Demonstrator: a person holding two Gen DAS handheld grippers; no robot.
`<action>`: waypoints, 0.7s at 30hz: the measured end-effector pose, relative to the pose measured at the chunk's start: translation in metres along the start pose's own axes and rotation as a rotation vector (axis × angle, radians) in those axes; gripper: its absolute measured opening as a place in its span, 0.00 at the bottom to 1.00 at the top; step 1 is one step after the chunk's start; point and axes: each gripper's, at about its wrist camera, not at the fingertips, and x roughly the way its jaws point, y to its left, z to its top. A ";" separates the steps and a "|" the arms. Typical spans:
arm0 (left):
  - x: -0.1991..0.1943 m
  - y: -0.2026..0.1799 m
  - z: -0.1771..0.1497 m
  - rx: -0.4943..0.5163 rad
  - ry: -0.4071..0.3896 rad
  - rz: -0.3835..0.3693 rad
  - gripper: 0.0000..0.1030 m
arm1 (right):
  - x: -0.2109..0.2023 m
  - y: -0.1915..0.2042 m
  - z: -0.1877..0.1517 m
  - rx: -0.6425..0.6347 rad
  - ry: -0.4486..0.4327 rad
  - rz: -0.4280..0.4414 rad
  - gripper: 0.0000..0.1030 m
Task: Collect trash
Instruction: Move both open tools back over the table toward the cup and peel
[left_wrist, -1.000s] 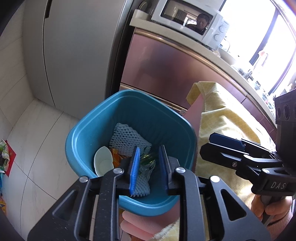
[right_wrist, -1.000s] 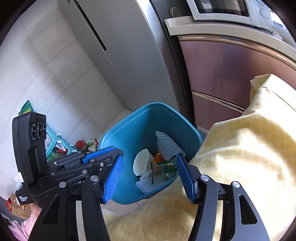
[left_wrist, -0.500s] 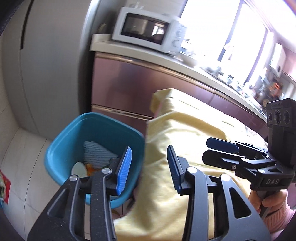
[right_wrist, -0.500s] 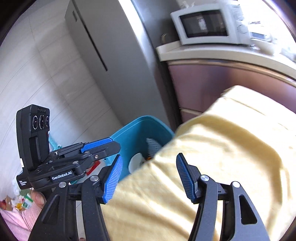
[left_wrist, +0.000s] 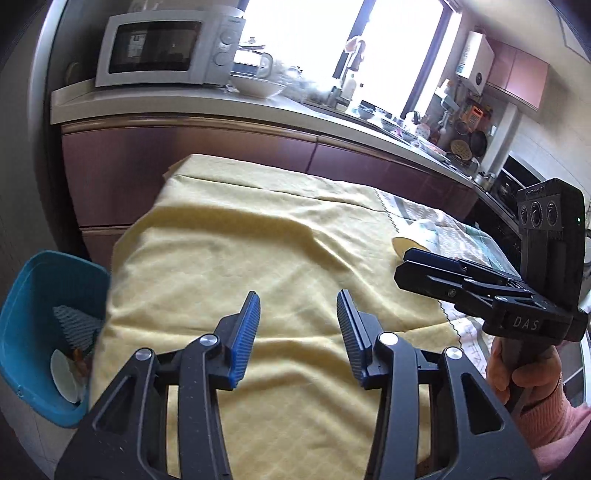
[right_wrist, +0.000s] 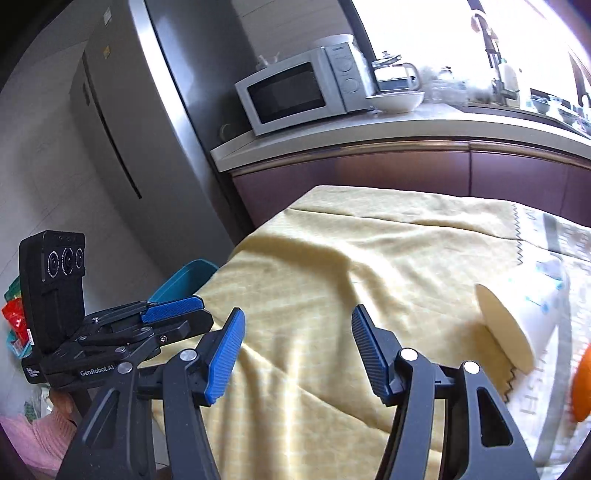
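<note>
We found the left gripper (left_wrist: 298, 332) held over the yellow tablecloth (left_wrist: 258, 251), its blue-padded jaws standing apart with nothing between them. The right gripper (right_wrist: 297, 352) was likewise above the cloth, jaws apart and empty; in the left wrist view it appeared at the right edge (left_wrist: 417, 266), gripped by a hand (left_wrist: 517, 373) in a pink sleeve. We noted the blue trash bin (left_wrist: 33, 280) standing on the floor just beside the left end of the table, below the cloth's hanging edge. Inside it we observed white foam netting (left_wrist: 74, 325), a white cup-like item (left_wrist: 64, 374) and a scrap of orange material, too small for us to identify. In the right wrist view only the bin's rim (right_wrist: 184, 275) showed, behind the left gripper's body. On the table, to the right of both grippers, a white paper cup (right_wrist: 528, 317) lay on its side with its pale round end facing the camera, resting where the yellow cloth met a printed cloth (right_wrist: 546, 387). An orange object (right_wrist: 581, 384) was cut off at the frame's right edge, and we could not tell what it was. Behind the table ran a counter (right_wrist: 369, 133) bearing a white microwave (right_wrist: 299, 92), a white bowl (right_wrist: 395, 100) and a glass kettle (right_wrist: 395, 75), with a grey refrigerator (right_wrist: 122, 110) at the left.
</note>
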 end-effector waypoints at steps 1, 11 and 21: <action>0.006 -0.008 0.000 0.012 0.009 -0.015 0.41 | -0.006 -0.007 -0.002 0.009 -0.008 -0.025 0.56; 0.067 -0.082 0.013 0.094 0.104 -0.146 0.41 | -0.060 -0.089 -0.022 0.133 -0.090 -0.218 0.56; 0.115 -0.131 0.029 0.115 0.182 -0.225 0.41 | -0.091 -0.151 -0.043 0.251 -0.128 -0.354 0.56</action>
